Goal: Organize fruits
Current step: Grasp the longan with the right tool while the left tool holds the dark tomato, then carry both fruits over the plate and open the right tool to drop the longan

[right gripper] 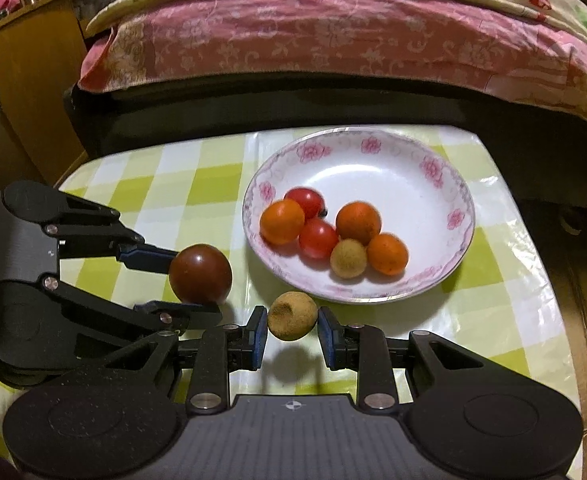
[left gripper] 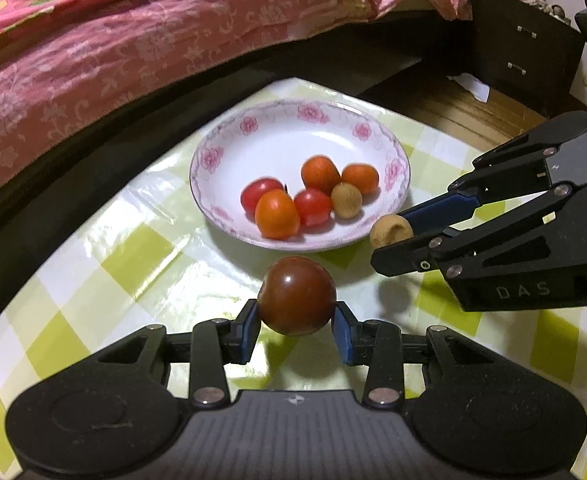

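Note:
My left gripper [left gripper: 297,320] is shut on a dark red round tomato [left gripper: 296,295], held just above the tablecloth in front of the plate; the right wrist view shows the same tomato [right gripper: 200,274] at the left. My right gripper [right gripper: 291,326] is shut on a small tan longan [right gripper: 292,316], close to the plate's near rim; from the left wrist view this longan [left gripper: 390,231] sits at the plate's right edge. The white plate with pink flowers [left gripper: 277,136] [right gripper: 397,168] holds several small red and orange tomatoes [right gripper: 282,221] and one tan longan [right gripper: 348,258].
The table wears a green and white checked plastic cloth [left gripper: 105,256]. A bed with a pink flowered cover [left gripper: 133,40] runs along the far side. A dark cabinet [left gripper: 525,52] stands at the back right, a wooden bedside unit [right gripper: 29,60] at the left.

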The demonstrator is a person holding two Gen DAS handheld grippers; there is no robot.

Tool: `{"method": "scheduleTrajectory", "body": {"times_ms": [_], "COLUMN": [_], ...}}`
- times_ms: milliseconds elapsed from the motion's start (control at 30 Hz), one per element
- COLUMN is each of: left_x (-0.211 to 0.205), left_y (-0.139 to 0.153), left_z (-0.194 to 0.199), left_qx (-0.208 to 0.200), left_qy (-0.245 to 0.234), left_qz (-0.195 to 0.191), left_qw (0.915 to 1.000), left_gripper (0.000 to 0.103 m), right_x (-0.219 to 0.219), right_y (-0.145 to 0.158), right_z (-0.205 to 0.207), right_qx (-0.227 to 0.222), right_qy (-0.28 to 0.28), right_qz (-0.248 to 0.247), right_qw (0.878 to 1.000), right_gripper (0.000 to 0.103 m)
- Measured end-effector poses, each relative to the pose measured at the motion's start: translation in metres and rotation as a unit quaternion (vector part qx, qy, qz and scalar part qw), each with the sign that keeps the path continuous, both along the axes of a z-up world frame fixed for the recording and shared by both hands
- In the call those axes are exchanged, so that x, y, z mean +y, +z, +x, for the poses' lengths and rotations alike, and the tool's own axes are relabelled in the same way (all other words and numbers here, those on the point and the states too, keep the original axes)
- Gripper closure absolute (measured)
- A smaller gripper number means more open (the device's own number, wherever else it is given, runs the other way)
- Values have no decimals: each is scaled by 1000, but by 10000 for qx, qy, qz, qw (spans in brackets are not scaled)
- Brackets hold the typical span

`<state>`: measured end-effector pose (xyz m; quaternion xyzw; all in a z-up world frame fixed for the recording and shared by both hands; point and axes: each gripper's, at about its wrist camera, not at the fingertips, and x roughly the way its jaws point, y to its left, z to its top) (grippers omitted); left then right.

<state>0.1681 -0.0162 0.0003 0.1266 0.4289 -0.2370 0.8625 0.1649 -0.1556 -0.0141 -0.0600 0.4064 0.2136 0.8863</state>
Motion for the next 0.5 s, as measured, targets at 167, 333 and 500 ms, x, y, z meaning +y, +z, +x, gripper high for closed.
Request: {"method": "scheduleTrajectory", "body": {"times_ms": [167, 333, 500], "left_x": [-4, -10, -15], "left_y": [8, 15, 15], "left_z": [14, 28, 44], "left_qx": [-113, -251, -280], "left_qy": [164, 253, 404], "left_qz": [-73, -130, -135], "left_qw": [9998, 9993, 9987], "left_gripper": [56, 56, 56], "right_x": [-7, -13, -14], "right_y": [7, 10, 15], "right_z": [9, 21, 33], "right_qx": [-125, -221, -306], "right_qy": [-194, -417, -555], "right_qz": [75, 114, 183], "right_qw": [9997, 9988, 9978], "right_gripper": [80, 80, 80]}}
